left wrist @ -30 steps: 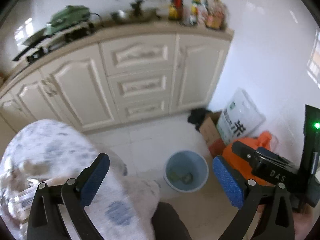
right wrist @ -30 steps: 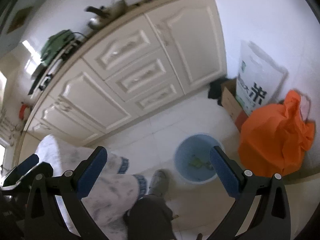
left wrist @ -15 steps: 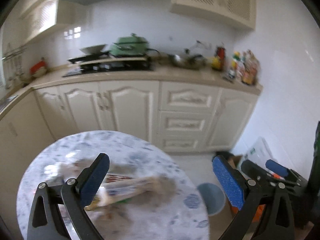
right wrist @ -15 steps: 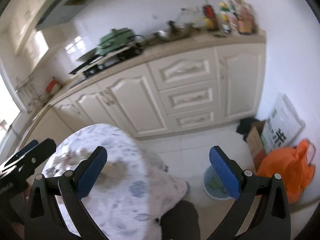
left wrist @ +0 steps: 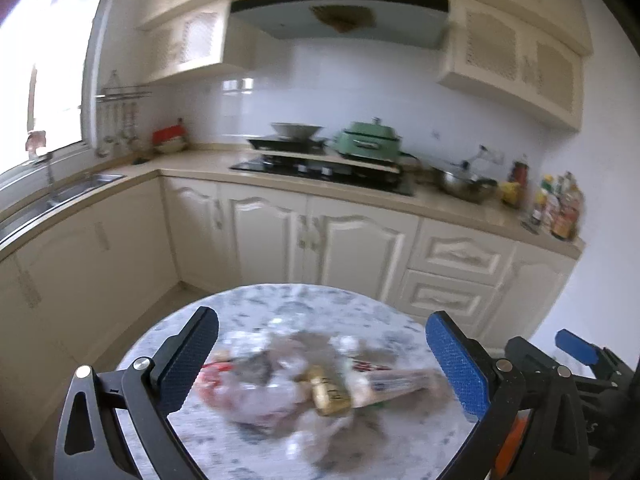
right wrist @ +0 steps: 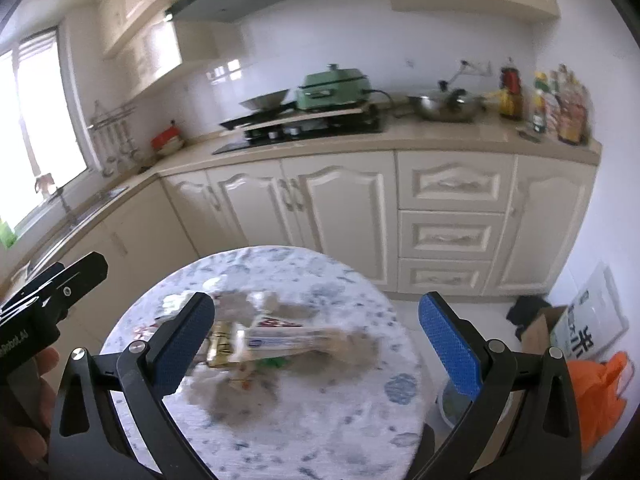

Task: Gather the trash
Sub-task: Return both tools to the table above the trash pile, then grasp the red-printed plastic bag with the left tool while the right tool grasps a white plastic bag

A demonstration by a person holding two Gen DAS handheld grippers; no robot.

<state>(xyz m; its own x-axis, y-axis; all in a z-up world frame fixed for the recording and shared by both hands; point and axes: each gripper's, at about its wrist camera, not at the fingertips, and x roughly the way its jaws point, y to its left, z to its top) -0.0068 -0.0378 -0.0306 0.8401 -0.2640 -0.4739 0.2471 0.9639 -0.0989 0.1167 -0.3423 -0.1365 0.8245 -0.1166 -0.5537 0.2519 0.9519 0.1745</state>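
your right wrist view shows things the left one does not: a pale blue bin on the floor just beyond the table's right edge, an orange plastic bag by the wall, and an open cardboard box beside a white printed sack. your left wrist view alone shows the steel sink under the window.

both views show a round table with a white cloth speckled blue and grey. the trash pile lies near the table's middle, blurred: crumpled clear plastic, a long white wrapper with red and blue print, and a small gold packet lying against it. the items touch and overlap.

your left gripper has its jaws spread wide and holds nothing; its blue textured pads frame the pile. your right gripper is likewise wide apart and empty above the table. cream panelled cabinets line the wall, with a green cooker on the counter.
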